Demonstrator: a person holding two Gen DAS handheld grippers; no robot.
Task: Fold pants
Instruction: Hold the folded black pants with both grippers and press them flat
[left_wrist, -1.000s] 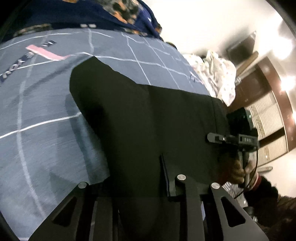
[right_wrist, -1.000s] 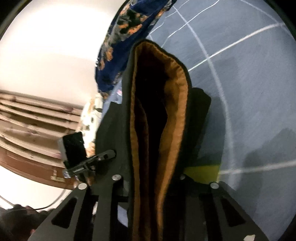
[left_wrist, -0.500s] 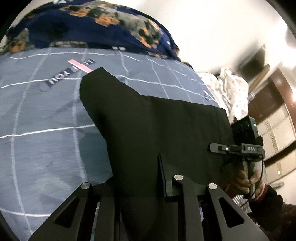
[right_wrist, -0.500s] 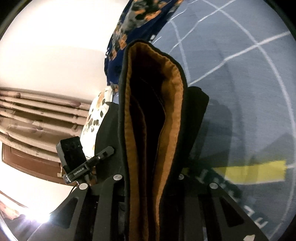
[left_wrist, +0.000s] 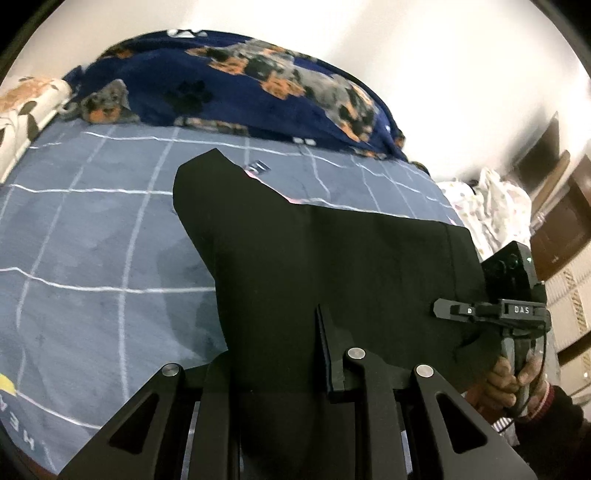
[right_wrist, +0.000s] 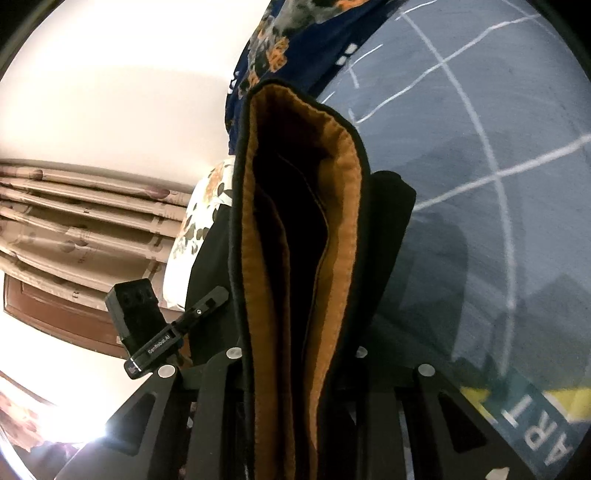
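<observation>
1. Pants (left_wrist: 332, 266) are hanging stretched between the two tongs, lifted above the bed (left_wrist: 92, 258), with one pointed corner drooping toward the sheet.
2. The left tongs (left_wrist: 288, 369) are clamping the black cloth at one edge; a fold of it is standing up between the fingers.
3. The right tongs (right_wrist: 295, 369) are pinching the waistband end, where the brown lining (right_wrist: 343, 192) is showing in bunched layers.
4. In the left view, a hand (left_wrist: 513, 376) is gripping the right tool's handle at the far edge of the cloth.
5. Progress, as I judge it: the pants seem doubled leg on leg and are being carried over the bed, so the lengthwise fold looks done.
6. Left to do, by my reading: laying the cloth flat on the sheet, folding it across once or twice, and letting go.
7. A dog-print blanket (left_wrist: 258, 85) is lying at the bed's far side, apart from the pants.
</observation>
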